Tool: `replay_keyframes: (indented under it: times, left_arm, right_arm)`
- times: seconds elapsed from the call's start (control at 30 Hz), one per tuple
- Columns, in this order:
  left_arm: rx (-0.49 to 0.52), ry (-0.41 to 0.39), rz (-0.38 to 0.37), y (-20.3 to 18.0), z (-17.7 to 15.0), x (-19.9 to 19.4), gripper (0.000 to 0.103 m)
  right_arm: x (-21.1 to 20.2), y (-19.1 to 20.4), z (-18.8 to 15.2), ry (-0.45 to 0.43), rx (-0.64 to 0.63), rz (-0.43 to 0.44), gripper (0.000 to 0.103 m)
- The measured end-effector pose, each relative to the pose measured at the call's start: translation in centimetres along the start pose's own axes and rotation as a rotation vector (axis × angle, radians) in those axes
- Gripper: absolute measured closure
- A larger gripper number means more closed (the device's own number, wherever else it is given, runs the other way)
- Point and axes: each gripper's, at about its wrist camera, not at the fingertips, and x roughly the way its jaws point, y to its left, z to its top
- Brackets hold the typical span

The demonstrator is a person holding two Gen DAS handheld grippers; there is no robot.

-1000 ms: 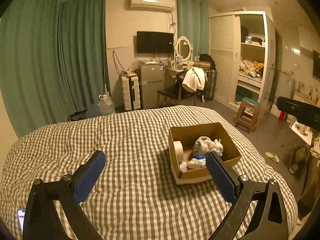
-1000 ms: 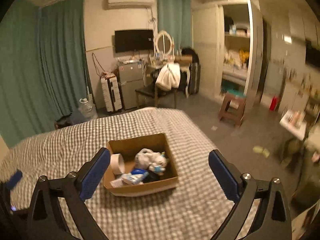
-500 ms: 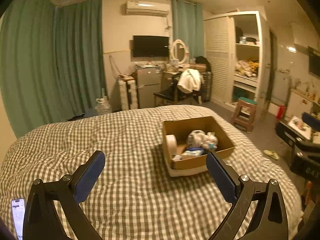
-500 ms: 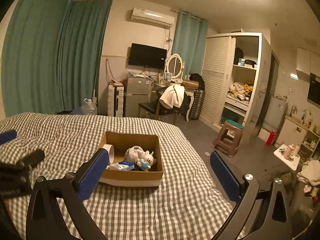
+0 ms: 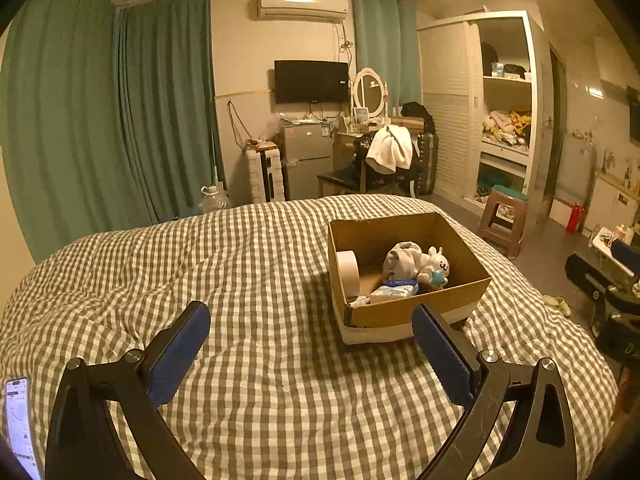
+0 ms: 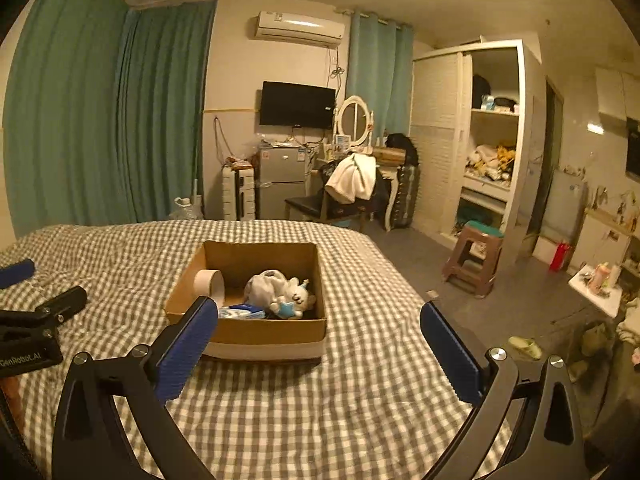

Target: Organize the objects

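A brown cardboard box sits on a grey checked bed. It holds a roll of tape, a white plush rabbit and a blue-white packet. My left gripper is open and empty, above the bed, left of and in front of the box. My right gripper is open and empty, in front of the box. The left gripper shows at the left edge of the right wrist view.
A phone lies at the bed's near left edge. Beyond the bed stand a chair with a white towel, a small fridge, a wardrobe and a stool. Green curtains hang on the left.
Both views have shifted a little; the box now sits slightly lower and nearer in each. Both grippers stay open and empty. The box and its contents have not moved.
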Motion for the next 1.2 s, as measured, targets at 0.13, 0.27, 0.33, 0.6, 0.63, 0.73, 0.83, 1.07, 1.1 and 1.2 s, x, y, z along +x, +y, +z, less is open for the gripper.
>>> replay_keyframes:
  times: [0.13,0.27,0.33,0.6,0.63,0.73,0.83,1.07,1.1,1.2]
  left_arm:
    - [0.002,0.008,0.007,0.1,-0.2,0.0,0.000]
    - [-0.005,0.011,0.010,0.2,-0.2,-0.1,0.000]
    - [-0.013,0.009,0.002,0.4,-0.2,-0.2,0.000]
    - [-0.028,0.001,0.012,0.7,-0.2,-0.1,0.000]
    - [-0.031,0.001,0.012,0.7,-0.3,-0.1,0.000]
    - [-0.040,0.007,0.018,0.8,-0.2,0.0,0.000]
    - [-0.043,0.004,0.031,0.9,-0.2,0.1,0.000]
    - [-0.044,-0.018,0.045,1.1,-0.2,-0.2,0.000]
    - [-0.042,-0.018,0.044,1.1,-0.1,-0.3,0.000]
    - [-0.043,-0.013,0.042,1.1,-0.2,-0.2,0.000]
  right_arm:
    - [0.3,0.4,-0.2,0.009,-0.004,0.008,0.001]
    - [0.5,0.6,-0.3,0.020,-0.005,0.012,0.001]
    - [0.7,0.6,-0.3,0.025,-0.010,0.006,0.001]
    - [1.4,0.3,-0.7,0.041,-0.003,0.003,0.001]
    - [1.4,0.4,-0.7,0.041,-0.004,0.003,0.001]
    - [1.5,0.5,-0.9,0.047,-0.007,0.007,0.001]
    - [1.8,0.6,-1.0,0.054,-0.007,0.008,0.001]
    - [2.1,0.7,-1.2,0.071,-0.015,0.012,0.001]
    - [2.2,0.7,-1.2,0.073,-0.016,0.008,0.001]
    - [2.3,0.7,-1.4,0.079,-0.015,0.005,0.001]
